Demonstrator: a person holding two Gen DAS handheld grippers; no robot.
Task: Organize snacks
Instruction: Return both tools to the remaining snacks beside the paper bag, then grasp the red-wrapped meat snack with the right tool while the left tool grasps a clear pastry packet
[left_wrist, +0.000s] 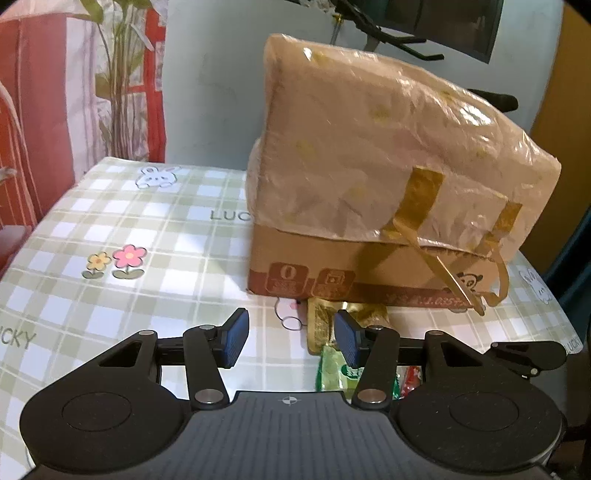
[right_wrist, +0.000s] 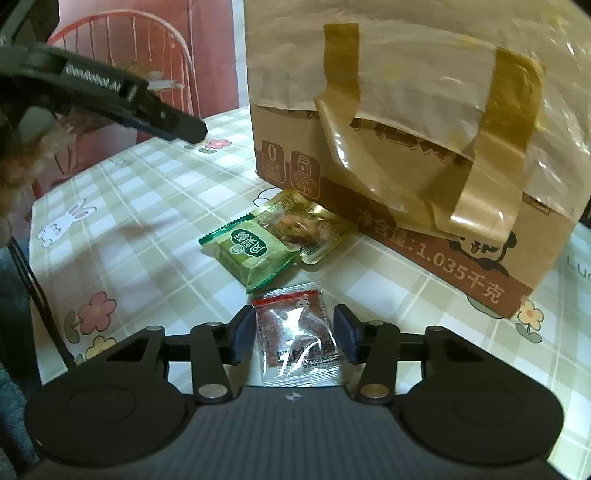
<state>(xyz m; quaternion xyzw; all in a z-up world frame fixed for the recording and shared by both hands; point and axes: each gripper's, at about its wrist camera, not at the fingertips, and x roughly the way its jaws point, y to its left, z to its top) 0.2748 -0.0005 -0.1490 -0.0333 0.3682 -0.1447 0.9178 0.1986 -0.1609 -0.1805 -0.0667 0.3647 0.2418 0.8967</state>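
Left wrist view: left gripper (left_wrist: 291, 338), jaws apart with nothing between the blue pads (left_wrist: 233, 338), hovering over a table covered by a green-and-white checked tablecloth (left_wrist: 147, 229) printed with flowers, rabbits and the word LUCKY. Cardboard box (left_wrist: 369, 273), brown, standing on the cloth ahead of the gripper, its upper part wrapped in a translucent plastic bag (left_wrist: 388, 147) with gold handles (left_wrist: 417, 199) hanging down the front. Gold snack packet (left_wrist: 321, 325) lying just before the box's lower edge; green snack packet (left_wrist: 332, 369) nearer the gripper, partly hidden by the right-side finger; a sliver of red wrapper (left_wrist: 410, 376) beside it. Right wrist view: right gripper (right_wrist: 295, 334), jaws partly closed around a clear red-topped snack packet (right_wrist: 295, 332) that lies flat on the tablecloth (right_wrist: 147, 206); the pads (right_wrist: 242, 338) stand just beside its edges, and contact cannot be told. Green snack packet (right_wrist: 251, 254) and gold snack packet (right_wrist: 306, 225), overlapping, lie between the gripper and the cardboard box (right_wrist: 461, 258). Left gripper (right_wrist: 110, 92) shows at upper left, above the table.
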